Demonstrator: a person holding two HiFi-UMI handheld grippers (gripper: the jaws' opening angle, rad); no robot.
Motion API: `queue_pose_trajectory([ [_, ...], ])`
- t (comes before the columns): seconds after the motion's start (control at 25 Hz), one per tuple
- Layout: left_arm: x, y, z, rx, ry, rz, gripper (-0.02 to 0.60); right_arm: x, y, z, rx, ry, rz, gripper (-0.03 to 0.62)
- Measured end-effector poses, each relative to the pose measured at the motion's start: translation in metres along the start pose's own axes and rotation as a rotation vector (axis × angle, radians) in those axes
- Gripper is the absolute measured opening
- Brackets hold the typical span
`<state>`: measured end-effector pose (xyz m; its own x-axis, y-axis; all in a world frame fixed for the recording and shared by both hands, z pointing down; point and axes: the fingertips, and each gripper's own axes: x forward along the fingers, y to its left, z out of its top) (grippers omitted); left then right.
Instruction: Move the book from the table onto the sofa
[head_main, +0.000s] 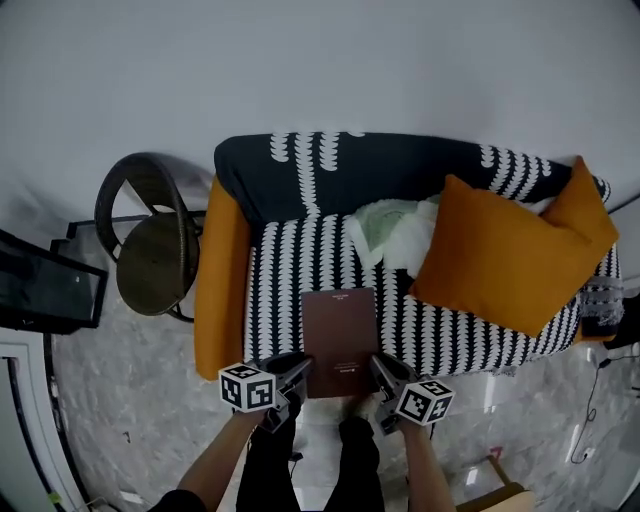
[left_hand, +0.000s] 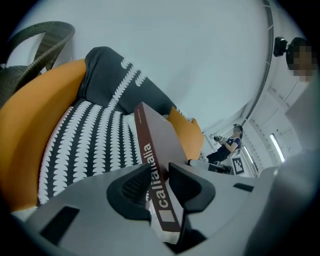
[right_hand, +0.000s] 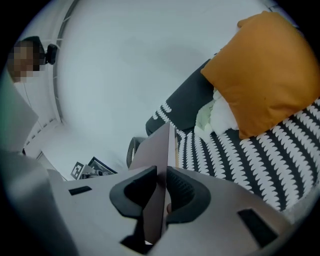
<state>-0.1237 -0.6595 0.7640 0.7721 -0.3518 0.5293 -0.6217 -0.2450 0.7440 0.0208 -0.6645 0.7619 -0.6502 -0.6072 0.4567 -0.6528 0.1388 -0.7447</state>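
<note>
A brown hardcover book (head_main: 341, 340) is held flat over the front of the sofa seat (head_main: 285, 290), which is black with white stripes. My left gripper (head_main: 296, 375) is shut on the book's near left corner, and its pads clamp the book (left_hand: 150, 165) at the spine. My right gripper (head_main: 383, 374) is shut on the near right corner. In the right gripper view the book (right_hand: 159, 165) stands edge-on between the pads. Whether the book touches the seat I cannot tell.
A large orange cushion (head_main: 505, 255) and a white and pale green cloth (head_main: 400, 232) lie on the sofa's right half. The orange armrest (head_main: 220, 275) bounds its left end. A round dark wicker chair (head_main: 155, 245) stands to the left. The person's legs (head_main: 305, 460) are below the book.
</note>
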Motion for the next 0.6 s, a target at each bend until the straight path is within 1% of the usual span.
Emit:
queue_pose_trajectory([
  [0.24,0.028,0.056,0.001,-0.027,0.018,0.006,0.121,0.047,-0.035,-0.016,0.034,0.021,-0.017,0.077],
  [0.44,0.047,0.089,0.005,-0.038,0.027,0.008,0.121,0.077,-0.059,-0.022,0.058,0.032,-0.038,0.077],
  [0.52,0.052,0.098,0.005,-0.038,0.03,0.008,0.121,0.085,-0.065,-0.022,0.054,0.039,-0.047,0.077],
  [0.6,0.057,0.106,0.006,-0.022,0.034,0.019,0.123,0.094,-0.069,-0.023,0.022,0.058,-0.064,0.077],
])
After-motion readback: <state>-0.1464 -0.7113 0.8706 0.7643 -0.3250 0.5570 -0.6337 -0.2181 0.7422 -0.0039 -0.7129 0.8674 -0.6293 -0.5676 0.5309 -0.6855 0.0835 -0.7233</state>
